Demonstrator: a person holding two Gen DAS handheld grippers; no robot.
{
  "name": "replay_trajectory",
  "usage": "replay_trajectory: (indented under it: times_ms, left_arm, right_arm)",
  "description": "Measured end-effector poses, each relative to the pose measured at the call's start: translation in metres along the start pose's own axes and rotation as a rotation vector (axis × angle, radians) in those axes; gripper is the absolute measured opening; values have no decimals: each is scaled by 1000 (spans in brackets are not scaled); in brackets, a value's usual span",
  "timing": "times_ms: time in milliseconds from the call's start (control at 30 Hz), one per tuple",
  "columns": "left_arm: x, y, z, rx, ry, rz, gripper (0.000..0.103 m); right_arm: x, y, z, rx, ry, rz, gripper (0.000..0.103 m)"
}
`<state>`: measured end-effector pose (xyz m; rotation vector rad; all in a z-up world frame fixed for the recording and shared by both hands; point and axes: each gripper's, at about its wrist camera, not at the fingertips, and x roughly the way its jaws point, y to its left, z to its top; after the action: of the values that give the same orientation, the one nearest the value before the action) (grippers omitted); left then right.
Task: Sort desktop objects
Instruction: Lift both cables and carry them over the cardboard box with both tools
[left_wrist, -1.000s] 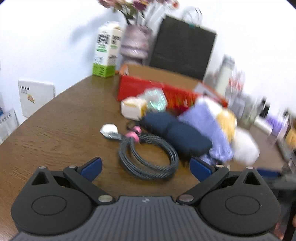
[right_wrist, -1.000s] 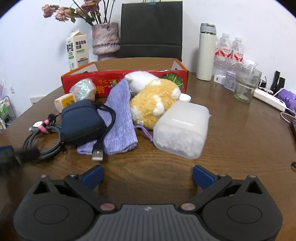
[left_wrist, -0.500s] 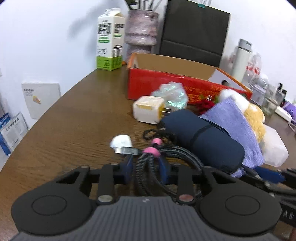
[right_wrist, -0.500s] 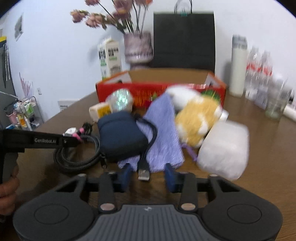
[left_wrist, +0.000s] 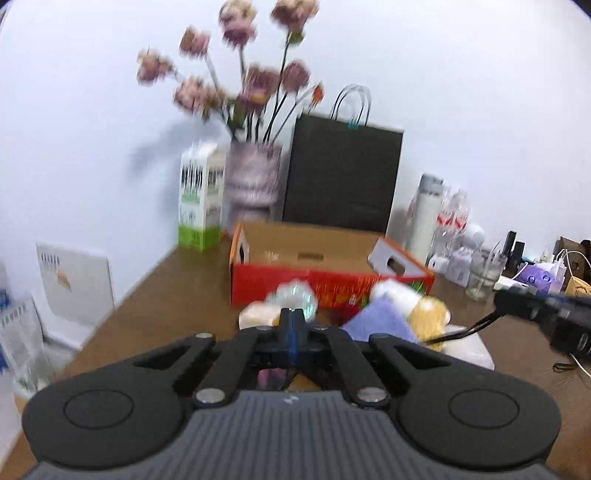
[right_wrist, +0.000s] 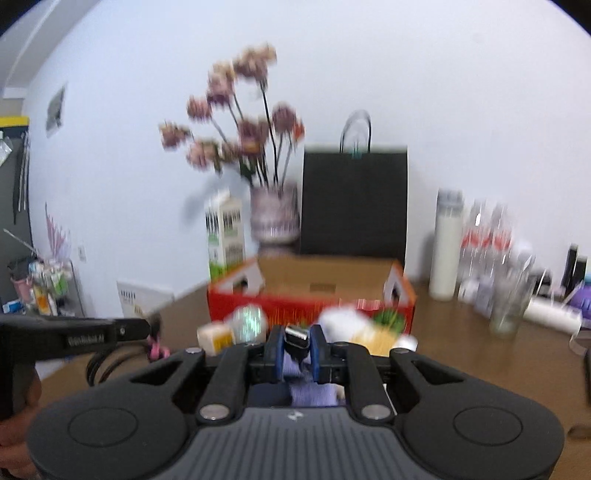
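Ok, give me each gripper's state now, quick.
Left gripper: shut on the coiled cable.
Right gripper: jaws closing on the USB plug between them.

Bare wooden table (left_wrist: 162, 295) lay open along the left, between the wall and the clutter. Ahead, the open red cardboard box (left_wrist: 325, 284) blocked the middle, with a cluster of small items against its front: a pale charger block (right_wrist: 216, 338), a crinkly clear wrapper (right_wrist: 249, 323), a purple cloth (left_wrist: 380, 323) and a yellow plush toy (left_wrist: 430, 314). Behind it stood a milk carton (left_wrist: 199, 206), flower vase (left_wrist: 253, 184) and black paper bag (left_wrist: 341, 173). The right edge was crowded with a white flask (right_wrist: 447, 243), water bottles (right_wrist: 487, 251) and a glass (left_wrist: 482, 273).
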<state>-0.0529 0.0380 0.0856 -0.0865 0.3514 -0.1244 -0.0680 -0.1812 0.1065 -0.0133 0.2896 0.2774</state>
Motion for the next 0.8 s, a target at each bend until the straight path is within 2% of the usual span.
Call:
replay_trajectory:
  times_ms: [167, 233, 267, 300, 333, 367, 433, 533, 567, 600, 633, 700, 767, 800]
  left_arm:
    - [-12, -5, 12, 11, -22, -9, 1]
    - [-12, 0, 12, 20, -9, 7, 7]
    - [-9, 3, 8, 41, 16, -6, 35]
    - [-5, 6, 3, 84, 67, -30, 81]
    - [-4, 9, -5, 129, 111, -36, 93]
    - [-5, 12, -15, 158, 122, -28, 96]
    - [-4, 12, -33, 213, 167, -27, 95]
    - [14, 14, -50, 221, 211, -3, 95]
    - [27, 15, -51, 206, 254, 14, 85]
    - [38, 17, -54, 180, 305, 17, 61]
    - [49, 19, -54, 138, 351, -5, 47]
    - [57, 23, -52, 98, 341, -2, 35]
    - [62, 23, -50, 75, 341, 26, 21]
    - [63, 24, -49, 59, 342, 30, 20]
  right_arm:
    - [-24, -1, 17, -21, -58, -15, 12]
    - [-25, -2, 18, -22, -58, -22, 11]
    - [-26, -3, 17, -22, -56, -28, 10]
    - [-26, -5, 16, -17, -51, -33, 6]
    - [-27, -7, 14, -12, -44, -32, 6]
    - [-28, -10, 12, -1, -35, -26, 6]
    - [-32, -13, 5, 4, -34, -28, 6]
    - [-21, -18, -7, 23, 12, -15, 6]
    - [-13, -21, -11, 46, 32, 0, 6]
    - [-5, -23, -16, 72, 50, 20, 7]
    - [4, -26, -21, 99, 67, 39, 8]
    - [24, -31, -36, 128, 120, 51, 8]
    - [37, -31, -53, 129, 175, 19, 8]
    - [41, -33, -61, 138, 197, 12, 8]
